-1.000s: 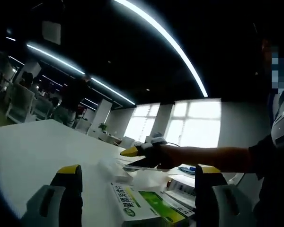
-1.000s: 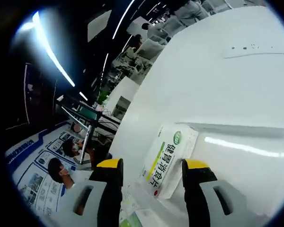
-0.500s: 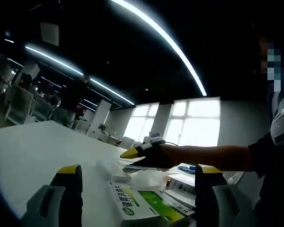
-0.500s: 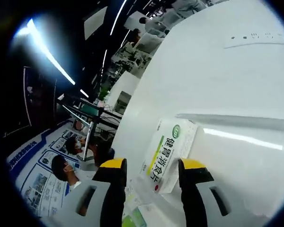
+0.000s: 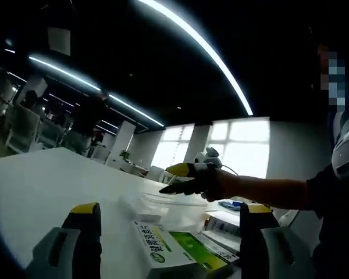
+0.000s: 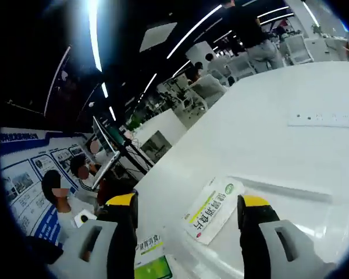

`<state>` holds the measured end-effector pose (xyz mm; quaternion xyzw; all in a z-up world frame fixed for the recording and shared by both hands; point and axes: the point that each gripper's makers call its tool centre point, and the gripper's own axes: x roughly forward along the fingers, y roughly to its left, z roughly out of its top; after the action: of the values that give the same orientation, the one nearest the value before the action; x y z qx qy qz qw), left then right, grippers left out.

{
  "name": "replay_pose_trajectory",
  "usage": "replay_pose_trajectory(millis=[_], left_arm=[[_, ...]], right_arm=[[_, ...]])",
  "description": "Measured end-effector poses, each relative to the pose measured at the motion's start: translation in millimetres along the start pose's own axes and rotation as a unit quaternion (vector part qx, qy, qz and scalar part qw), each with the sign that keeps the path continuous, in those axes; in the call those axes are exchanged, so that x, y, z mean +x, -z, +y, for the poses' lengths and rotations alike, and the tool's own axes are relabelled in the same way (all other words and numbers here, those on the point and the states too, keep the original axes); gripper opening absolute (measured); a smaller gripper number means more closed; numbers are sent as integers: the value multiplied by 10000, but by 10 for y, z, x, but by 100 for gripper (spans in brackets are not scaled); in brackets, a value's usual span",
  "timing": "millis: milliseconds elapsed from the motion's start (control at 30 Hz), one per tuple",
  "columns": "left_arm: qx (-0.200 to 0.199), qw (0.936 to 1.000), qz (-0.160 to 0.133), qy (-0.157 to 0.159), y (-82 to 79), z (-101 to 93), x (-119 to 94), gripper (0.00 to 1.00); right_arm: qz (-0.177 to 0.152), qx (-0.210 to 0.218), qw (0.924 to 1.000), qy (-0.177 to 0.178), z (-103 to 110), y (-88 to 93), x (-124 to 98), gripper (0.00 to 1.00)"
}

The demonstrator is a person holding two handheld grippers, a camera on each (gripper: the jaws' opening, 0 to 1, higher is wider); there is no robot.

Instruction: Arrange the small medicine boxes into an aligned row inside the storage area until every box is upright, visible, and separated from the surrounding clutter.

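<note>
1. Left tool (image 5: 168,218): jaws standing apart, empty, over a green-and-white medicine box (image 5: 177,253) lying flat on the white worktop (image 5: 41,180).
2. Right tool (image 6: 186,203): jaws gaping, hovering above another box (image 6: 214,208) lying flat.

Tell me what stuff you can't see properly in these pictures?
- Green and white medicine box, left gripper view: its near end is cut off by the bottom edge, and its print is too small to read.
- More boxes behind it, left gripper view: partly hidden by the left gripper's fingers; their number is unclear.
- White medicine box, right gripper view: small lettering blurred.
- Second box, right gripper view: cut off at the bottom edge.
</note>
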<state>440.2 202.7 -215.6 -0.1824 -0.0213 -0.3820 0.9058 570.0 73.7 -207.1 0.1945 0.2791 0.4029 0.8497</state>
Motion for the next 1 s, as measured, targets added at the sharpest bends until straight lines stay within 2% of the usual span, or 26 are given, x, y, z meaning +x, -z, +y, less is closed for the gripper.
replay_pose_trajectory(millis=[67, 100, 267, 333, 367, 433, 533, 633, 867, 933, 1000], left_arm=[[-4, 10000, -16, -14, -4, 4, -1, 99], [-12, 10000, -16, -22, -4, 8, -1, 99], [-20, 10000, 7, -34, 3, 12, 2, 99], [-7, 10000, 25, -34, 9, 12, 5, 99], [-17, 10000, 32, -26, 12, 9, 6, 99], [-32, 10000, 42, -17, 15, 9, 10, 99], [-51, 10000, 58, 3, 20, 5, 13, 99], [-52, 10000, 76, 14, 26, -3, 18, 99], [-80, 9999, 97, 42, 29, -14, 19, 99], [-86, 9999, 94, 50, 29, -17, 20, 99], [-76, 9999, 91, 54, 28, -24, 21, 99]], right_arm=[[-293, -183, 9994, 59, 14, -30, -92, 89], [-411, -313, 9987, 51, 33, -32, -152, 93], [-800, -94, 9966, -157, 85, -92, -331, 97], [-1000, -158, 9947, -203, 107, -122, -444, 99], [-1052, -259, 9939, -203, 139, -121, -481, 100], [-1169, -736, 9903, -110, 181, -130, -586, 100], [-1378, -978, 9856, -73, 291, -154, -750, 100], [-1762, -1277, 9760, -95, 422, -228, -961, 100], [-1862, -1782, 9661, 133, 554, -52, -1266, 100], [-1878, -2021, 9610, 181, 572, 1, -1339, 100], [-1936, -2367, 9510, 452, 535, 37, -1460, 100]])
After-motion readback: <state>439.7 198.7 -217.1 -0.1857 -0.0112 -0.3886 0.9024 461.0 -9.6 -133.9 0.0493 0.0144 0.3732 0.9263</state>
